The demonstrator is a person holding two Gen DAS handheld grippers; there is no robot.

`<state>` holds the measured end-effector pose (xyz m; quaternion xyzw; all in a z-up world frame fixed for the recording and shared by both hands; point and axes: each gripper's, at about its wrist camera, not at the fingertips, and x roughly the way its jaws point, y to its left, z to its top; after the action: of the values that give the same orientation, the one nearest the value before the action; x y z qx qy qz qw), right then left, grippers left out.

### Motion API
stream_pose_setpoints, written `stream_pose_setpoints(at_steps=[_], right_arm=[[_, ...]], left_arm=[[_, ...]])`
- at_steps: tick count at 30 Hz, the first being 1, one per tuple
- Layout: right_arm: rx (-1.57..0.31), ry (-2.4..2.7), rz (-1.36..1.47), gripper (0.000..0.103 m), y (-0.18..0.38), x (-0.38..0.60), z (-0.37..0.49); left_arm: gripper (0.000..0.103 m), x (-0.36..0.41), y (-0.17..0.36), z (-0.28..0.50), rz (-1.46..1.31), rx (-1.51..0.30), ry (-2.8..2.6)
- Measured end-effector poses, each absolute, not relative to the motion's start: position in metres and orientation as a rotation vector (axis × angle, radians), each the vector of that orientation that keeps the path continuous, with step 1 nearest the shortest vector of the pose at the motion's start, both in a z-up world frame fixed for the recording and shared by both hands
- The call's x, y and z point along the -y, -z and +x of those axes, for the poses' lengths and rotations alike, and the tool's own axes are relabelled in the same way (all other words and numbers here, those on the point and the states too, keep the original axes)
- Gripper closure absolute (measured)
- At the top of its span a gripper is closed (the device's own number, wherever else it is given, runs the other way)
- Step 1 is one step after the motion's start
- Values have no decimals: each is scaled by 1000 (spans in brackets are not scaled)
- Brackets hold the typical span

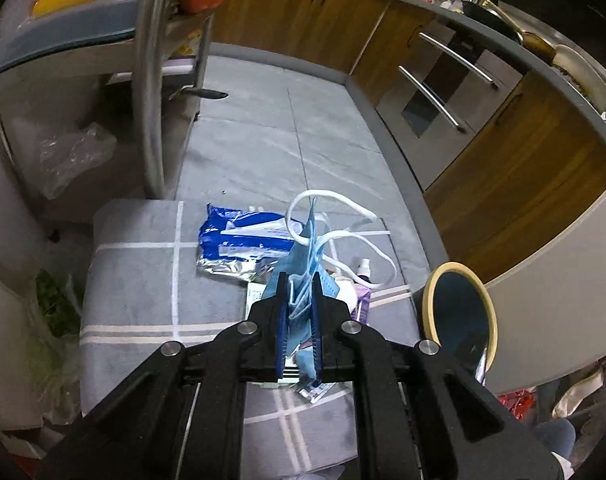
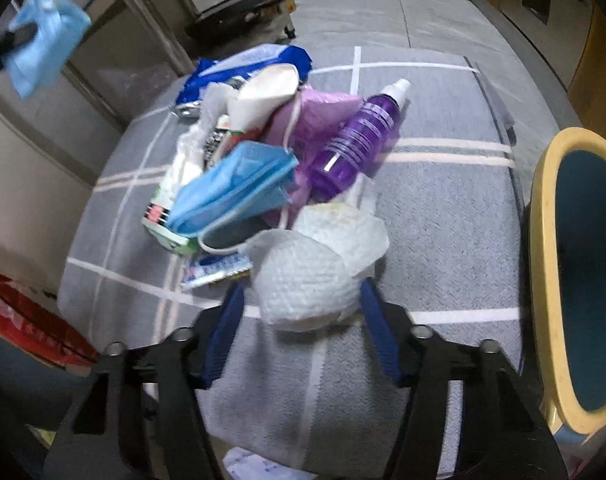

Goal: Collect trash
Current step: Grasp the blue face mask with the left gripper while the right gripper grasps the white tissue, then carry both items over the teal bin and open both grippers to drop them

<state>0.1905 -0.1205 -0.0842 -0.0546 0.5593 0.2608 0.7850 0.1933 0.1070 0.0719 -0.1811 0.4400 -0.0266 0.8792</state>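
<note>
My left gripper (image 1: 299,280) is shut on a blue face mask (image 1: 303,264) with white ear loops and holds it above the grey rug (image 1: 143,288). That mask also shows in the right wrist view (image 2: 43,40) at the upper left. My right gripper (image 2: 301,300) has its jaws wide around a crumpled white paper towel (image 2: 307,280), touching its sides. Beyond it lies a trash pile: another blue mask (image 2: 235,188), a purple spray bottle (image 2: 355,140), a pink wrapper (image 2: 319,116), a blue-and-silver packet (image 2: 247,64). A yellow-rimmed bin (image 2: 543,248) stands at the right, also in the left wrist view (image 1: 429,300).
A metal-legged shelf unit (image 1: 151,80) stands at the far left with bags on it. Wooden kitchen cabinets (image 1: 515,188) and an oven curve along the right. A red bag (image 2: 19,320) lies at the left of the rug (image 2: 443,240). Grey floor tiles lie beyond.
</note>
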Motion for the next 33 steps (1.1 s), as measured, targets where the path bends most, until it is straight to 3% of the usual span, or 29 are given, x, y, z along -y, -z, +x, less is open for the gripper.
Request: stream_pose_setpoints(at_steps=[2,5,33], right_arm=[[-1209,-553,-128,72,86,123,191],[-1207,-551,-113,80,83,131,192],[-953,-454,34,81,-26,233,175]], left_arm=[[94,-104,-72,194,-383,-914,65],[94,-98,-74,195,-392,-910,92],[94,-10,-78,210,-340,-929,278]])
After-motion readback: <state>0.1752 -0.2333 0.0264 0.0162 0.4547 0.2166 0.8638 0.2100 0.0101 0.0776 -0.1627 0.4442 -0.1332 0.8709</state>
